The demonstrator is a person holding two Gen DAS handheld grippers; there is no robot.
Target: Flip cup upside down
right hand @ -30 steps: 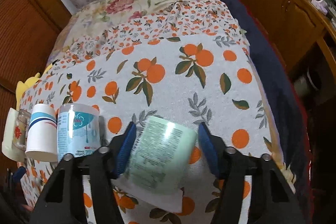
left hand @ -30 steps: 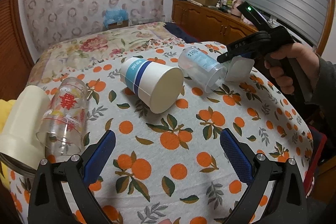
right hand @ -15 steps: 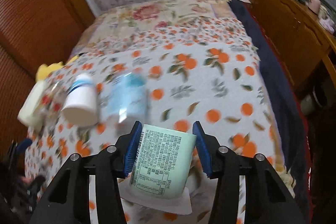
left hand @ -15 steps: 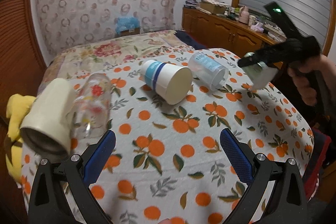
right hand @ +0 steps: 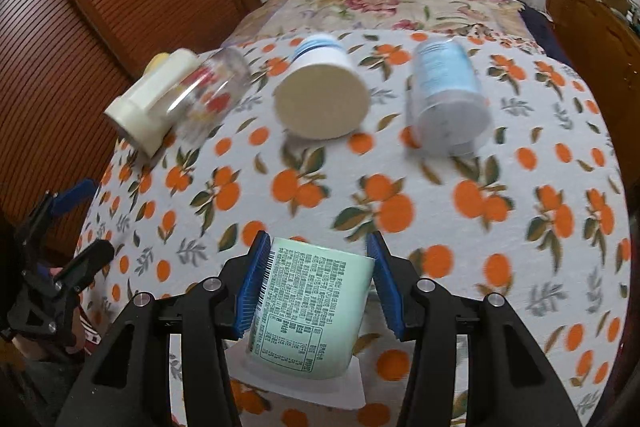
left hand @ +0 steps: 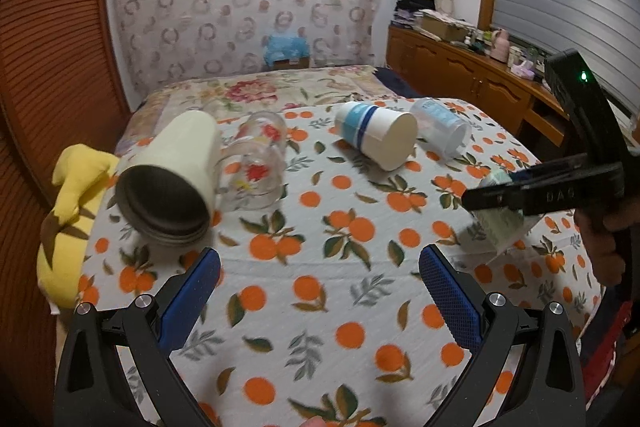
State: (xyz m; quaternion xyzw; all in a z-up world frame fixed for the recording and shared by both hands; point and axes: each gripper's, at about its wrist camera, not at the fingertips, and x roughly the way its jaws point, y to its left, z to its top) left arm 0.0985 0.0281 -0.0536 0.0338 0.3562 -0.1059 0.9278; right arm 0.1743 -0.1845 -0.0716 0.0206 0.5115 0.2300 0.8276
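My right gripper (right hand: 316,275) is shut on a pale green cup (right hand: 308,311) with printed text, held above the orange-print tablecloth (right hand: 440,211). In the left wrist view the same cup (left hand: 500,223) hangs at the right under the right gripper (left hand: 496,197). My left gripper (left hand: 320,291) is open and empty over the near part of the cloth. Several cups lie on their sides further back: a cream mug (left hand: 172,179), a clear glass (left hand: 260,163), a white cup with blue stripes (left hand: 376,135) and a clear cup with a blue label (left hand: 440,127).
A yellow plush toy (left hand: 68,211) hangs at the table's left edge. A bed with a floral cover (left hand: 260,91) lies behind the table. A wooden cabinet (left hand: 460,79) with clutter stands at the right. A wooden panel wall (right hand: 100,7) is on the left.
My right gripper has carried the green cup back toward the near side of the table and turned to face the row of lying cups. My left gripper has pulled back and risen.
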